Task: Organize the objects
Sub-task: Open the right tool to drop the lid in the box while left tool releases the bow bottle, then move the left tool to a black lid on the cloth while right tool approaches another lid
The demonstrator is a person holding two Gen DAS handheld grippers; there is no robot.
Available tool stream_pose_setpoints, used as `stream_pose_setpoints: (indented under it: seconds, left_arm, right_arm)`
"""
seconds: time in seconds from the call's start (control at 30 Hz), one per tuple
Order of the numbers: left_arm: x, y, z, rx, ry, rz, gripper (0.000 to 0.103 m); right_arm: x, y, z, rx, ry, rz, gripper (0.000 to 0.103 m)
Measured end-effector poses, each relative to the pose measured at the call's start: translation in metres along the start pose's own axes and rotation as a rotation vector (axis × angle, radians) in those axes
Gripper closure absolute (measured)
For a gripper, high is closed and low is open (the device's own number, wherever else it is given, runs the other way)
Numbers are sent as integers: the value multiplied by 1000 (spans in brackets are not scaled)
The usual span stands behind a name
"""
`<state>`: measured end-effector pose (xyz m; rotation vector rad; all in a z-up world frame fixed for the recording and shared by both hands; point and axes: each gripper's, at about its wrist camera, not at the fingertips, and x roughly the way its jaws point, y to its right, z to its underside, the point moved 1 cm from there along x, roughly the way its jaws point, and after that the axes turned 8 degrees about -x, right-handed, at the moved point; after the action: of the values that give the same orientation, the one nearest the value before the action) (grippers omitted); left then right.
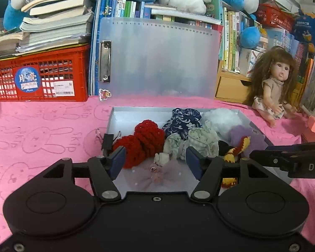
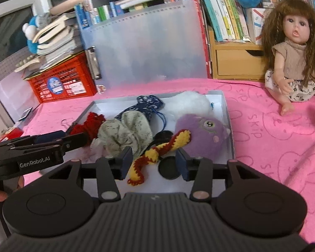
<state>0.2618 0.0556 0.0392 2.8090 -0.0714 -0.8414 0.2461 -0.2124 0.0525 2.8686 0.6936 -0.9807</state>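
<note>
While jaws gape, box (image 1: 113, 113) rim (left) stays bare.

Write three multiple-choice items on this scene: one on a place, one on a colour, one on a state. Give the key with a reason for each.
1. Where does the doll sit?
A. in the box
B. on the pink cloth, right of the box
C. on the red crate

2. What colour is the round plush with one big eye?
A. purple
B. green
C. orange

3. How does the right claw stand?
A. shut on the striped knit piece
B. shut on the doll
C. open, holding nothing

Key:
1 B: it sits on the cloth, outside the box.
2 A: its fur is purple.
3 C: the pads stand apart; the striped knit piece lies between them, unpressed.
</note>
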Motion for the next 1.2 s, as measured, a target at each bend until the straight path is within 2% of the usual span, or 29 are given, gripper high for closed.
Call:
stream_pose_setpoints:
  seconds: [0.3, 0.6, 1.2]
  left_arm:
    - [-43, -17, 9, 3, 22, 22, 32]
    - [-78, -35, 30, -4, 27, 22, 30]
    - [-108, -63, 77, -38, -24, -13, 30]
  right_arm:
    - [-25, -25, 12, -79, 32, -51, 35]
    - [-44, -53, 30, -156, 46, -100, 30]
    - [-61, -111, 82, -323, 24, -196, 24]
